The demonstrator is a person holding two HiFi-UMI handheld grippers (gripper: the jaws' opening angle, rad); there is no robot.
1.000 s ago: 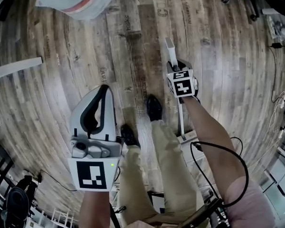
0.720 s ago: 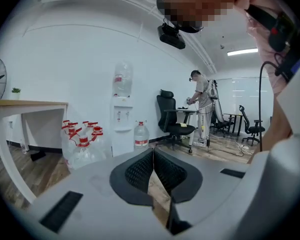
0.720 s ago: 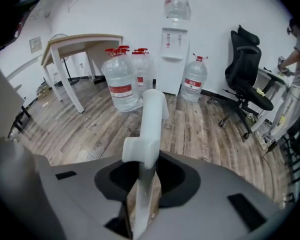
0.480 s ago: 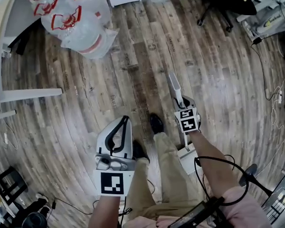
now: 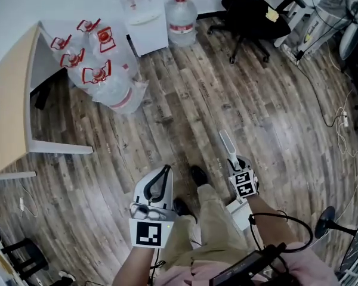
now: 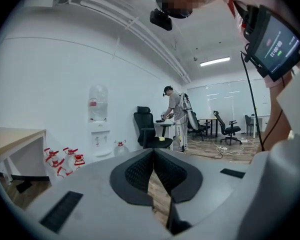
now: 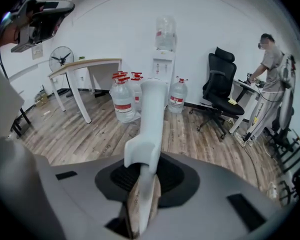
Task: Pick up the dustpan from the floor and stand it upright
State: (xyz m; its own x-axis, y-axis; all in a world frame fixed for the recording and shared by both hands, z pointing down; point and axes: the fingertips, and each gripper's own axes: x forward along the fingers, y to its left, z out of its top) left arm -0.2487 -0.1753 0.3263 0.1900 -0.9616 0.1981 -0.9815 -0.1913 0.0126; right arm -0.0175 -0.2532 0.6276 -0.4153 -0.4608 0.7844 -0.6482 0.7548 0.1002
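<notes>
- The right gripper (image 5: 237, 164) is clamped on the dustpan (image 5: 227, 144) handle, which points far over the wooden floor (image 5: 274, 118).
- The left gripper (image 5: 164, 173) has its jaws together, holding nothing, left of the person's leg (image 5: 212, 219).

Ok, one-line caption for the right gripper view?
Right gripper shut on the dustpan handle, with water bottles, a desk and an office chair behind.

This is looking like an office: a water dispenser (image 5: 144, 16) is standing against the white wall, with spare water jugs (image 5: 98, 70) clustering beside it; a black swivel chair (image 5: 247, 11) is sitting on wood-plank flooring (image 5: 191, 106); a desk (image 5: 9, 100) is lining the left side; cables (image 5: 337, 118) are trailing at the right; farther back, more office chairs (image 6: 230, 129) are standing under a ceiling strip light (image 6: 215, 61).
</notes>
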